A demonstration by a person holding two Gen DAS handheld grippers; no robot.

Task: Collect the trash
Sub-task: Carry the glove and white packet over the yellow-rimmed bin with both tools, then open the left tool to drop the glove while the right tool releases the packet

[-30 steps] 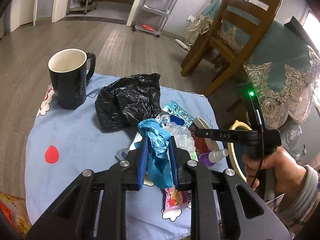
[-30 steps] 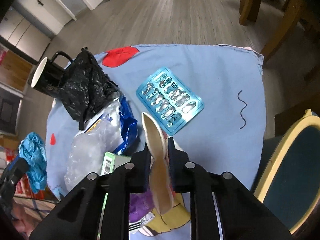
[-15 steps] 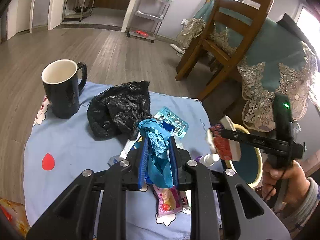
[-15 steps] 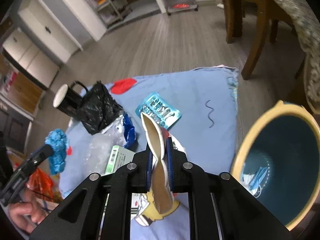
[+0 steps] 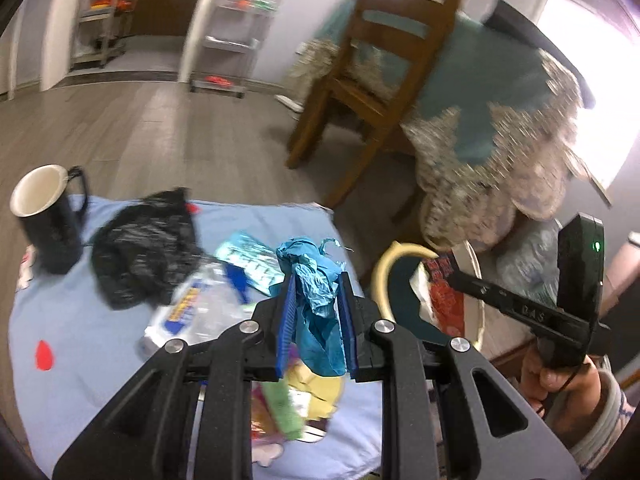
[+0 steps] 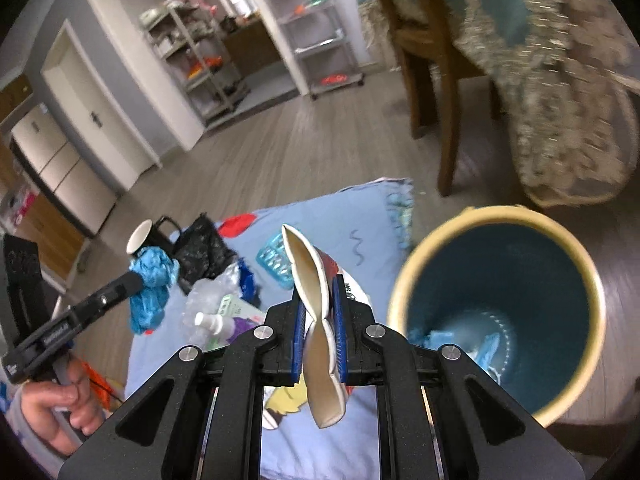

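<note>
Right now both grippers carry trash toward the bin. The left gripper (image 5: 316, 312) has its fingers pinching a crumpled blue wad (image 5: 316, 284), low in the centre of the left wrist view. The right gripper (image 6: 318, 320) has its fingers pressed onto a flattened paper cup (image 6: 314, 300), held edge-on in the lower centre of its own view. The bin (image 6: 592, 292), yellow-rimmed with a teal inside, fills the right side of that frame, just beside the blue cloth (image 6: 376, 216) that carries the remaining litter.

Judging from these views, the main risk is a miss: the cup hangs to the left of the rim rather than over the opening, so letting go here would likely drop it on the cloth or the floor. The cup is also gripped only across its thin crushed wall and could twist loose. The 2 grippers sit close together near the rim, so a clash is possible if both go for the bin at once.

Only the right wrist view looks down into the bin, where pale blue scraps lie at the bottom. The left wrist view shows just an arc of the rim behind the left gripper, but gives the cup's red-printed outside and the hand (image 5: 560, 384) on the right gripper's handle.
</note>
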